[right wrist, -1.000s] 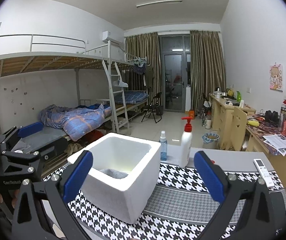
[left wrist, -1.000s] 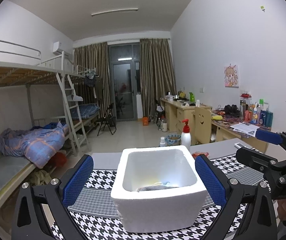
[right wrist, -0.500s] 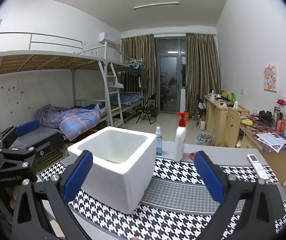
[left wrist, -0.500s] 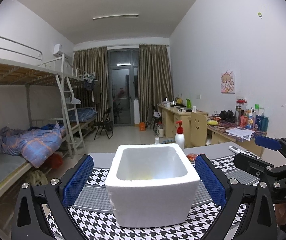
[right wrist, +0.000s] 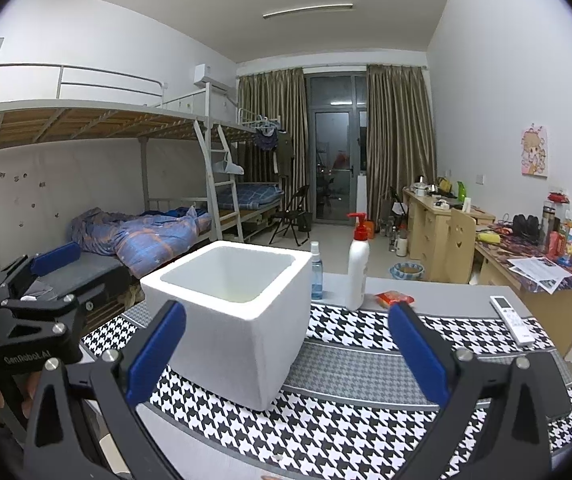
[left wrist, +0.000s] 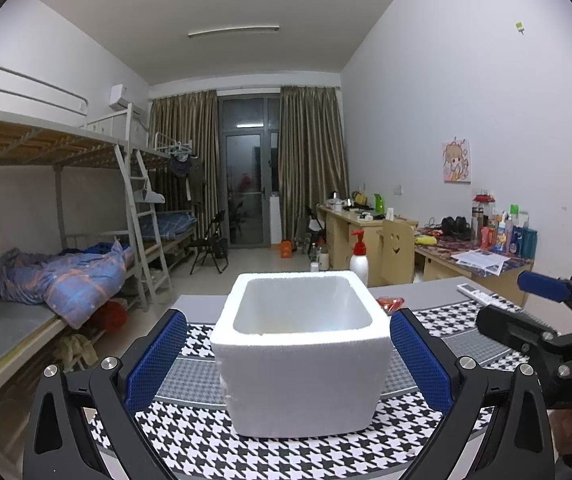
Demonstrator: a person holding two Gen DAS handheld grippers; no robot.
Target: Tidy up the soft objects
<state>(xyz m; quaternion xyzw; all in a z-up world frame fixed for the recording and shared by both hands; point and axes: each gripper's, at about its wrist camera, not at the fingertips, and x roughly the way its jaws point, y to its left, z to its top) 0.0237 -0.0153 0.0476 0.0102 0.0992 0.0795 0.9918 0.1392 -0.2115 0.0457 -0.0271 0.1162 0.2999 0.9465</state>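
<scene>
Right wrist: foam box [right wrist: 241, 312] fronts pump bottle [right wrist: 357, 268] and spray bottle [right wrist: 316, 270]; both claws spread wide, empty.

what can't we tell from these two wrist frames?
- Foam box contents: both views sit too low, and the front wall hides the floor.
- Orange packet: too small to identify; in the left wrist view the box hides most of it.
- Remote control labels: too small.

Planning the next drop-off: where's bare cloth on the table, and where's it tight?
Free: the cloth right of the foam box, between it and the remote. Also the near strip in front of the box. Tight: the far edge behind, with pump bottle, spray bottle and orange packet.
</scene>
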